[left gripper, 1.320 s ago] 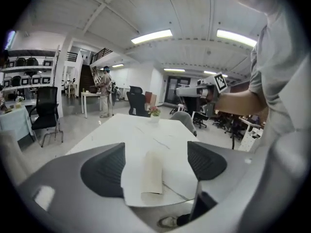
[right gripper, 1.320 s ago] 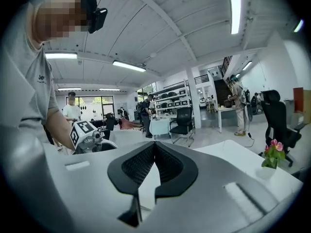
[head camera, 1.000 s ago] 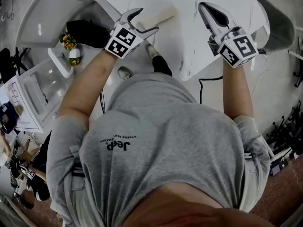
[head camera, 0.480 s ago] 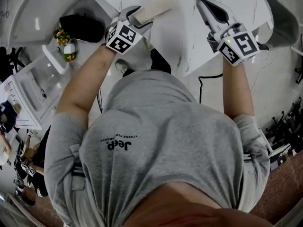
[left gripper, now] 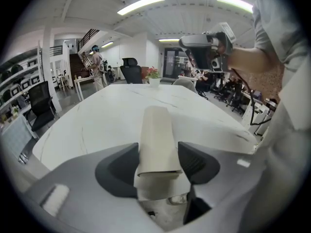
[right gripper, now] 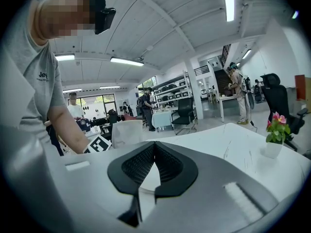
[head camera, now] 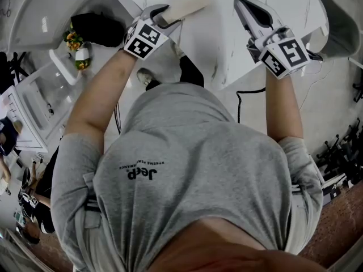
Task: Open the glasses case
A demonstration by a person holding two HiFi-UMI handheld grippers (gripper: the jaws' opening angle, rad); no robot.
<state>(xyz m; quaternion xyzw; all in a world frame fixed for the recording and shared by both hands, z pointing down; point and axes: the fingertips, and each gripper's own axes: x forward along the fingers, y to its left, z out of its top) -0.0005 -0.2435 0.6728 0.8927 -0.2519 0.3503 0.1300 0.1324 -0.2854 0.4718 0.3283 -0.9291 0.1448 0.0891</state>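
Observation:
The beige glasses case [head camera: 188, 7] lies shut on the white table [head camera: 221, 44], its near end over the table's front edge. My left gripper [head camera: 165, 17] straddles that end with its jaws closing. In the left gripper view the case [left gripper: 155, 135] fills the gap of the left gripper [left gripper: 158, 165], and both dark pads [left gripper: 193, 163] meet its sides. To the right, my right gripper [head camera: 244, 7] hovers above the table, shut and empty. From the right gripper view its own pads [right gripper: 167, 166] touch at the tips of the right gripper [right gripper: 154, 145], and the case [right gripper: 127, 132] shows beyond.
A small pot of pink flowers [right gripper: 273, 144] stands on the table's far side. Office chairs [left gripper: 132, 72] and people stand beyond the table. A black cable [head camera: 249, 92] hangs below the table's front edge. A white side table with a plant [head camera: 79, 45] stands at the left.
My left gripper has come down around the case's near end and its jaws have narrowed onto it. The right gripper has sunk slightly and stays shut.

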